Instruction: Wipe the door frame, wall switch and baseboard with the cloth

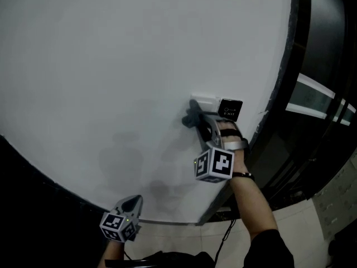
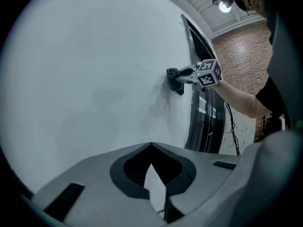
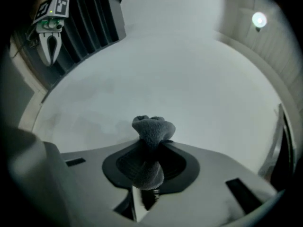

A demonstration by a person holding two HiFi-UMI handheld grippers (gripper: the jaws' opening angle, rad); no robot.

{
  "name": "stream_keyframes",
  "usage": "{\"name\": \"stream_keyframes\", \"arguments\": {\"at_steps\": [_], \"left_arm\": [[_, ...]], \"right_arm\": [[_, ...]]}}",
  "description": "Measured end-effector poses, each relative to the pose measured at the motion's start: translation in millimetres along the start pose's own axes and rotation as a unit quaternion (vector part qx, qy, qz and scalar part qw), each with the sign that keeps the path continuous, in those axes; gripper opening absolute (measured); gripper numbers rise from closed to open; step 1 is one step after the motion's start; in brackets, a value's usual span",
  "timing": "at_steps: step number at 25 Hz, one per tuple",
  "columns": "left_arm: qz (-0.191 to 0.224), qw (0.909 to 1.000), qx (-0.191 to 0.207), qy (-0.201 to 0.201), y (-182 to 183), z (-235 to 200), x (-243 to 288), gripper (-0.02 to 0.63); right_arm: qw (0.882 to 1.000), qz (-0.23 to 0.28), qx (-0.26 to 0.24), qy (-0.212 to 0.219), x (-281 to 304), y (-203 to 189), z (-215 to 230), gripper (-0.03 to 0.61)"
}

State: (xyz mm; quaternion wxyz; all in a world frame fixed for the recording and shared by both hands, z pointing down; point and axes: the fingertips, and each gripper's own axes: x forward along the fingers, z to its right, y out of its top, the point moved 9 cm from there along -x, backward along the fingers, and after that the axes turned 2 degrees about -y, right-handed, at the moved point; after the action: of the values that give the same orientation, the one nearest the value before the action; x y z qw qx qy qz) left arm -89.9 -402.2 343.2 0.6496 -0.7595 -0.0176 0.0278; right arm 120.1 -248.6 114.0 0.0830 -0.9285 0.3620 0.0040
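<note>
A grey cloth is bunched between the jaws of my right gripper, which is shut on it. In the head view that gripper presses the cloth against the white wall just below the white wall switch. A black button plate sits right of the switch. The dark door frame runs down the right side. My left gripper hangs low near the wall's foot, shut and holding nothing; its jaw tips meet. The right gripper and cloth also show in the left gripper view.
The white wall fills most of the view. Dark glass panels stand right of the frame. Beige floor tiles and a black cable lie below. A person's arm holds the right gripper.
</note>
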Motion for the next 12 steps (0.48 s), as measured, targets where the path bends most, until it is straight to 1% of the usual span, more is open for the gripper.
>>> {"name": "stream_keyframes", "arguments": {"at_steps": [2,3,4,5,8,12], "left_arm": [[0.000,0.9999,0.011,-0.011,1,4,7,0.002],[0.000,0.9998,0.016,-0.014,2,5,10,0.002],[0.000,0.9997,0.019,-0.017,4,7,12,0.002],[0.001,0.9997,0.019,-0.018,6,8,14,0.002],[0.009,0.9996,0.021,-0.015,9,8,16,0.002],[0.019,0.9995,0.024,-0.012,8,6,14,0.002]], "right_arm": [[0.997,0.010,-0.011,-0.069,-2,3,26,0.086],[0.995,0.008,-0.017,-0.094,-1,4,36,0.086],[0.994,0.002,-0.025,-0.111,2,4,42,0.086],[0.992,-0.005,-0.031,-0.119,6,4,47,0.086],[0.993,-0.026,-0.042,-0.108,24,3,45,0.086],[0.995,-0.041,-0.059,-0.068,42,5,19,0.086]]}}
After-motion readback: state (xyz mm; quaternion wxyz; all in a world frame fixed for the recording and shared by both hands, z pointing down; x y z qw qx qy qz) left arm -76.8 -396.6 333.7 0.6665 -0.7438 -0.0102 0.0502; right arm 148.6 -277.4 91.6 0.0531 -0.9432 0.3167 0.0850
